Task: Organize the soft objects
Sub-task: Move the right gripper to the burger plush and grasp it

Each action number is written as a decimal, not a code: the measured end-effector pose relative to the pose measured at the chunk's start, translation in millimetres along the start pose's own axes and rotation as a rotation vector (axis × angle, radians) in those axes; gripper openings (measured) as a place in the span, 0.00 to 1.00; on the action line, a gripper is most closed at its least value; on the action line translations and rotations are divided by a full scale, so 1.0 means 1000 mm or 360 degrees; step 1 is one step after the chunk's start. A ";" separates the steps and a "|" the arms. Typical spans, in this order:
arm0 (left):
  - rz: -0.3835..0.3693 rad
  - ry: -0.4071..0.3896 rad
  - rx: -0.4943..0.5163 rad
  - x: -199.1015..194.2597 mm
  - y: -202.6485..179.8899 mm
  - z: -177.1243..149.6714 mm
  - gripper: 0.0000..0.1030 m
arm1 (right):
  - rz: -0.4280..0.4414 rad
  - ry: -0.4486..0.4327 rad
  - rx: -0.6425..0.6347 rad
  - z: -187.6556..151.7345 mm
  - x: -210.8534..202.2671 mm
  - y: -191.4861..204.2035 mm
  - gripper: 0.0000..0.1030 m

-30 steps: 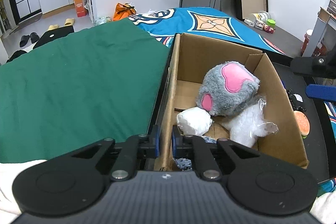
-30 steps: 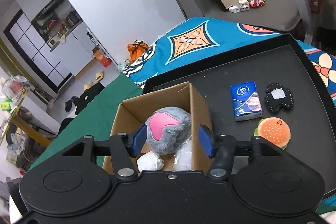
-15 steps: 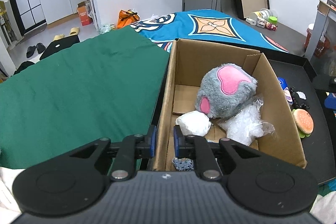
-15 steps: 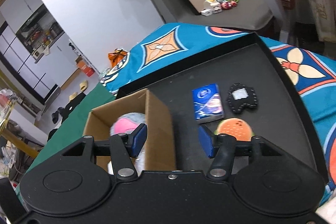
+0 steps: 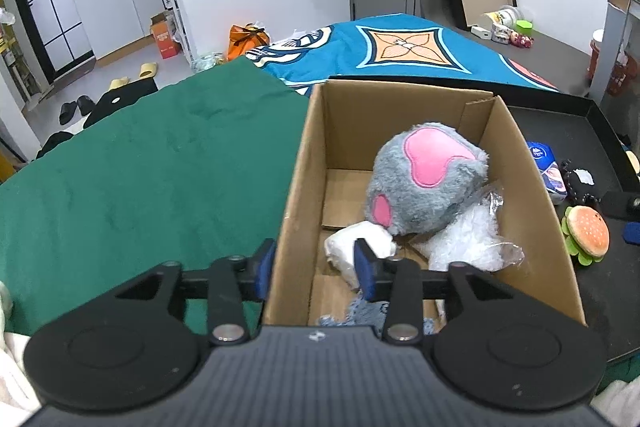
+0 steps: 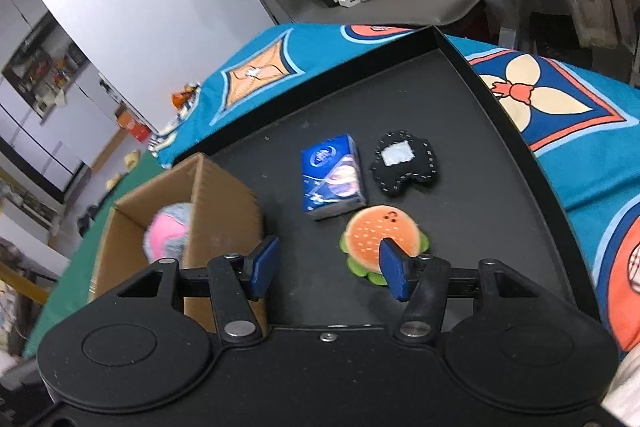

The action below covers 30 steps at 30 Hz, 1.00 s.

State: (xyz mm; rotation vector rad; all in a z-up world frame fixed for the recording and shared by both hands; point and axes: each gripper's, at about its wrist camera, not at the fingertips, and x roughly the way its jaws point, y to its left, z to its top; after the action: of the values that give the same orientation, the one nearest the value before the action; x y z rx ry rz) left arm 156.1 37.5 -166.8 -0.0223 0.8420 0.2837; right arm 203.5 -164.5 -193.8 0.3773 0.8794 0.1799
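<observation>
Burger plush (image 6: 380, 241) beside blue tissue pack (image 6: 332, 181) — label unreadable.

The left tongs (image 5: 315, 269) are parted, their blue-padded fingers (image 5: 264, 269) spread to a moderate gap with nothing gripped between them; the tongs point forward and downward, level from side to side. The right tongs (image 6: 326, 269) are spread wider, also holding nothing, with the blue pads (image 6: 394, 273) facing each other across a bare gap. This pair is pitched downward too and rolled slightly, the right-hand finger sitting a little lower than the left-hand one.
</observation>
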 end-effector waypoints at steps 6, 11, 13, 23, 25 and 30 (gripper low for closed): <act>0.0032 0.0013 0.0041 0.006 -0.012 0.003 0.58 | -0.0044 0.0035 -0.0052 -0.001 0.013 -0.007 0.66; 0.0069 0.0010 0.0060 0.010 -0.022 0.005 0.70 | -0.0081 0.0056 -0.0095 -0.001 0.024 -0.012 0.76; 0.0083 0.0008 0.0076 0.012 -0.025 0.006 0.74 | -0.0105 0.0058 -0.0121 -0.001 0.028 -0.012 0.79; 0.0153 0.0014 0.0145 0.020 -0.035 0.008 0.78 | -0.0145 0.0096 -0.0149 -0.003 0.045 -0.015 0.81; 0.0160 0.0017 0.0152 0.020 -0.036 0.008 0.78 | -0.0149 0.0091 -0.0148 -0.004 0.046 -0.016 0.79; 0.0165 0.0019 0.0154 0.019 -0.038 0.008 0.78 | -0.0149 0.0152 -0.0131 -0.003 0.051 -0.020 0.37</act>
State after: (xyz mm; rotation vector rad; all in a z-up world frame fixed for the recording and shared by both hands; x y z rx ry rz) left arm 184.0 7.1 -179.1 0.1103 0.8691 0.3401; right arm 233.1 -166.8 -239.5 0.2520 0.9788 0.1479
